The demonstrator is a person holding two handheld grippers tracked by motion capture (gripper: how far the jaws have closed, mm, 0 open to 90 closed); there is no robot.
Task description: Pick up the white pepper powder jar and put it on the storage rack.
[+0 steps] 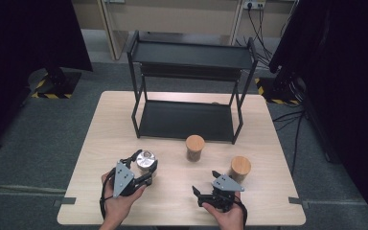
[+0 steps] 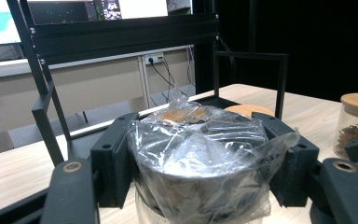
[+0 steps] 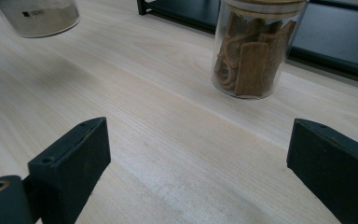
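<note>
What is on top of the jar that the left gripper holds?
Crinkled clear plastic film covers the dark lid of the jar in the left gripper. Something brownish lies under the film on top. The jar's contents are hidden from this angle.

On the desk I count three jars: two glass jars with wooden lids, and one plastic-wrapped jar with a dark lid. I count one black two-tier shelf rack. I operate two grippers, each with two fingers.
</note>
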